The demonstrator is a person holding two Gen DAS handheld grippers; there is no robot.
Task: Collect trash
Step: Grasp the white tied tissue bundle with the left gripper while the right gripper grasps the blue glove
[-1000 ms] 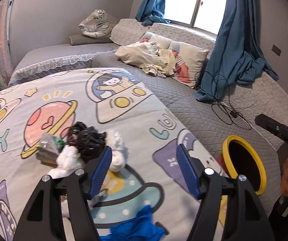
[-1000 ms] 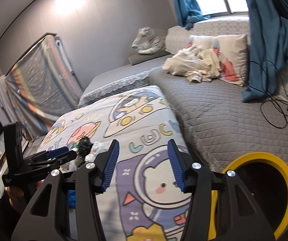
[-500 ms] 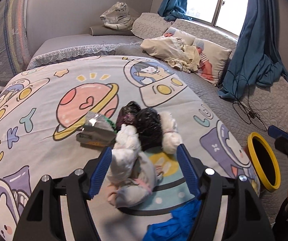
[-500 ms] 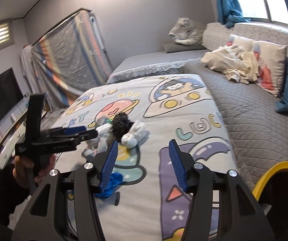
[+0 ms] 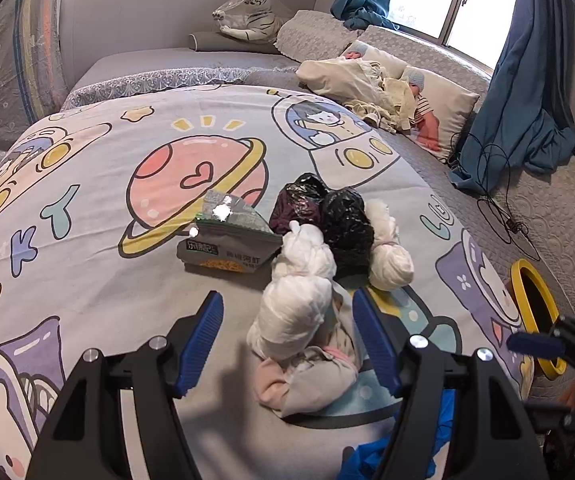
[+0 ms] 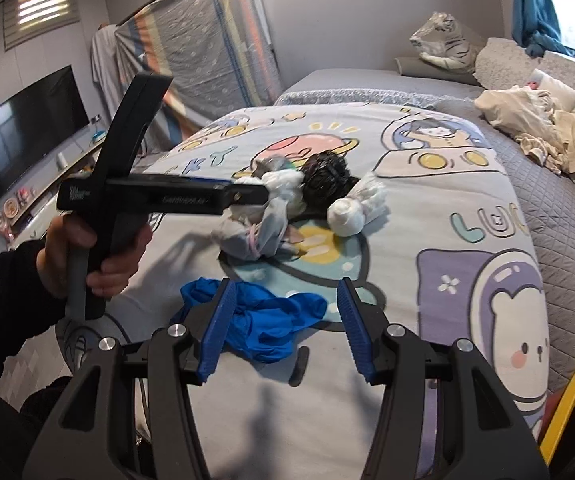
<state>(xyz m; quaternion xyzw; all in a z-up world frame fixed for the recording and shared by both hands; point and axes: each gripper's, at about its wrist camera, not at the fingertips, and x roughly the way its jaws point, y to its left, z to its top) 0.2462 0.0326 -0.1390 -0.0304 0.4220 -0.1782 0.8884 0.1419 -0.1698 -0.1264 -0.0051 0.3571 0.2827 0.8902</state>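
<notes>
Both grippers dropped closer to the trash pile mid-blanket (image 5: 87, 208). Left gripper (image 5: 287, 332) jaws apart, empty, straddling a white wadded tissue bundle (image 5: 293, 312); crinkly black bags (image 5: 343, 224) and a foil pouch (image 5: 227, 236) just behind. Right gripper (image 6: 283, 324) open over a crumpled blue glove (image 6: 271, 320) near the blanket's front edge.

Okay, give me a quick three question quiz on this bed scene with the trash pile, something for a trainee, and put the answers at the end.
1. True or false: the left gripper is shut on a white bundle.
2. Which item lies nearest the right gripper? A) black bag B) blue glove C) snack packet
3. What colour is the rim of the bin beside the bed?

Key:
1. False. Its jaws are open, with the white bundle between them, unpressed.
2. B, the blue glove; the black bag and snack packet lie farther.
3. Yellow, on the bin.
</notes>
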